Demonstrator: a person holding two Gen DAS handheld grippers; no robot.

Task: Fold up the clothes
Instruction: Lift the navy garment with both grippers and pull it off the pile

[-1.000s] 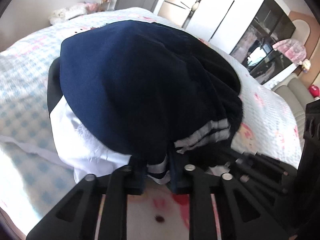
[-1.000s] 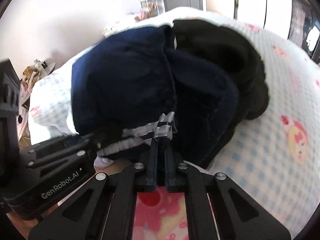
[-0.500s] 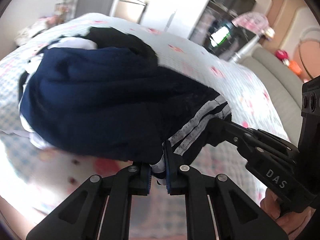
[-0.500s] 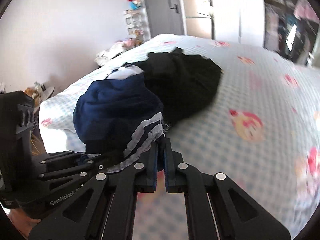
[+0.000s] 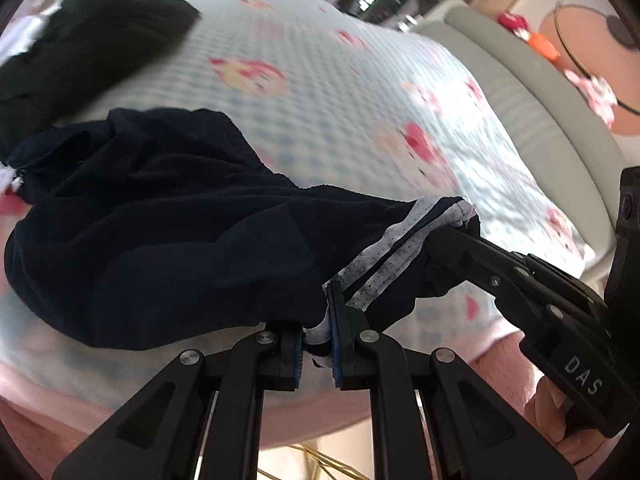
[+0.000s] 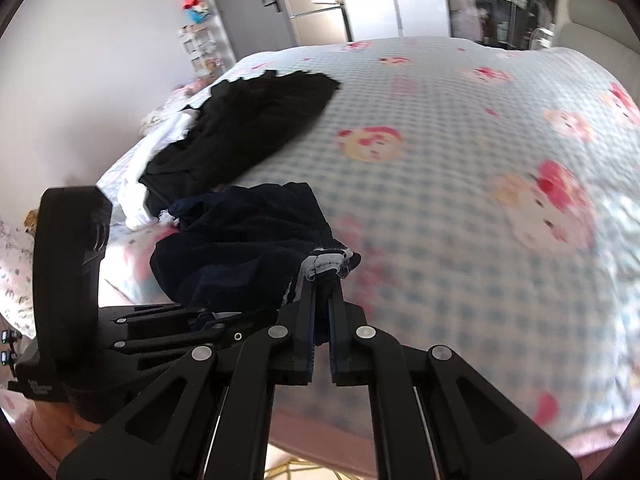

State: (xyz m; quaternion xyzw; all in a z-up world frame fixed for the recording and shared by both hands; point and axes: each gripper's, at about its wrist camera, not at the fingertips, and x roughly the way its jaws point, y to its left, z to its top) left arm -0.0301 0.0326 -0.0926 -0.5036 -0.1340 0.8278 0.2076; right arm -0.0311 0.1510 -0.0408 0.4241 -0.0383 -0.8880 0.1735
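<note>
A navy garment point(image 5: 160, 240) with white side stripes hangs bunched between both grippers, low over the checked bedspread point(image 5: 340, 92). My left gripper point(image 5: 316, 336) is shut on its striped hem, with white cloth showing between the pads. My right gripper point(image 5: 452, 236) comes in from the right and pinches the same striped edge a little farther along. In the right wrist view my right gripper point(image 6: 324, 276) is shut on the striped hem of the navy garment point(image 6: 248, 252), and my left gripper point(image 6: 200, 316) sits close on its left, its tips buried in the cloth.
A black garment point(image 6: 248, 128) lies on a white one point(image 6: 160, 148) at the bed's far left. The bedspread point(image 6: 480, 200) stretches away to the right. A grey padded bed end point(image 5: 520, 92) borders the bed. A fridge and wardrobes point(image 6: 320, 12) stand behind it. A hand point(image 5: 548, 408) holds the right gripper.
Both grippers have carried the navy garment off the clothes pile and sideways across the bed. The black and white garments stay behind at the left. Both grips on the hem are unchanged.
</note>
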